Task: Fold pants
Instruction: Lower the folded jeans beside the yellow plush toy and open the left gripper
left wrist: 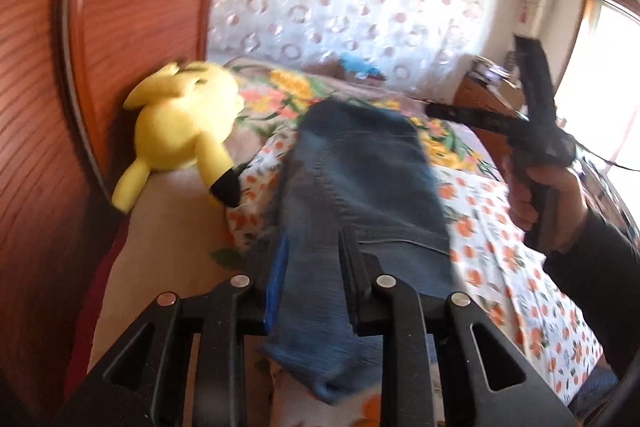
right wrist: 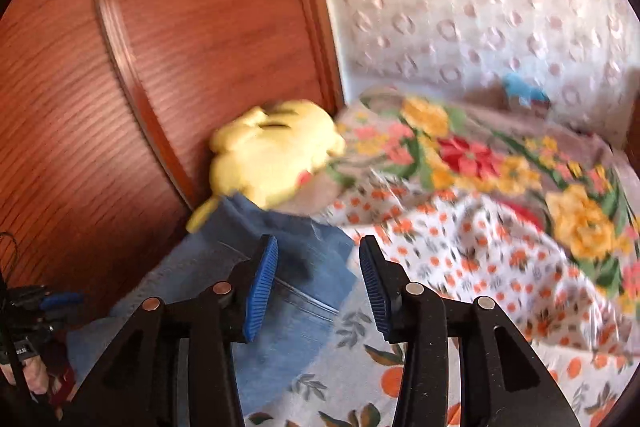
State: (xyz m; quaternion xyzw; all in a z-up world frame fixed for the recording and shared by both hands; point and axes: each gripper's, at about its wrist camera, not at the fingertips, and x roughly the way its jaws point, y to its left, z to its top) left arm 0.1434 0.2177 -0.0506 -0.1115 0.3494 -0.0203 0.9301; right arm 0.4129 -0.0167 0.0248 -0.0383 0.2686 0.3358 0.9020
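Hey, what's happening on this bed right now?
A person is folding a pair of blue jeans on a flower-print bedspread, with a handheld gripper in each hand. The denim runs between the fingers of the left gripper, though the blur hides whether they pinch it. The right gripper is open over the jeans' edge, holding nothing. A yellow plush toy lies against the wooden headboard.
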